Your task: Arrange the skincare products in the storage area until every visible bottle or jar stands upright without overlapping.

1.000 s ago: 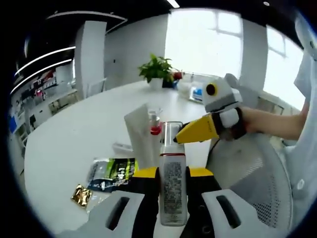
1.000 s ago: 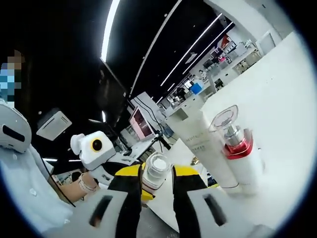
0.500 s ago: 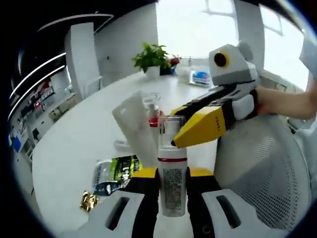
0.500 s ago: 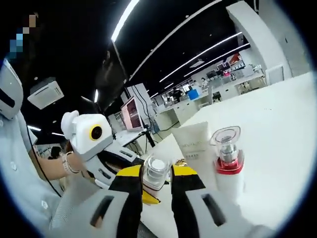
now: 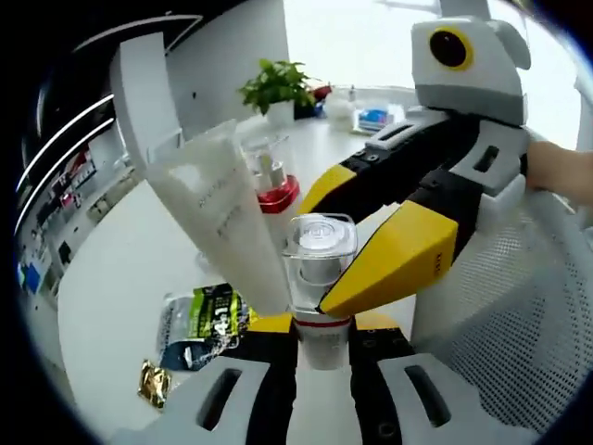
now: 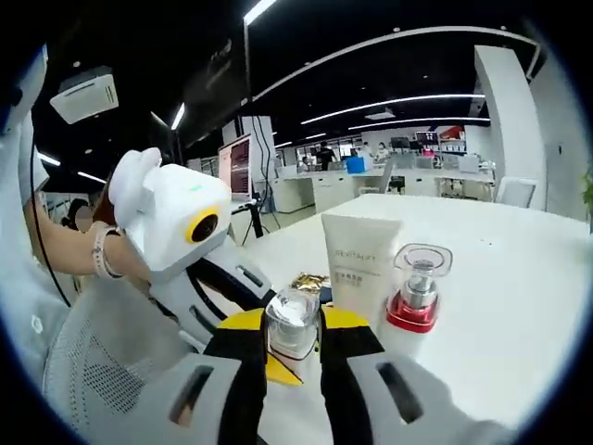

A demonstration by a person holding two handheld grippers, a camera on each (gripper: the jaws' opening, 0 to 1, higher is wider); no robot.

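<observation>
Partly arranged: two products standing, one bottle in hand.
Centre frame, white tube (image 6: 361, 264) and red-collared bottle (image 6: 414, 301) are stood upright on table (image 6: 519, 306); clear-capped bottle (image 5: 318, 278) is clamped by left gripper (image 5: 320, 348) and right gripper (image 6: 293, 345), unplaced.

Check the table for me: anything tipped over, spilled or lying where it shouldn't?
Nothing spilled. The white tube and red-collared pump bottle stand upright side by side. The clear-capped bottle is off the table, clamped by both grippers. Green sachets and a gold wrapper lie flat as loose clutter beside them.
</observation>
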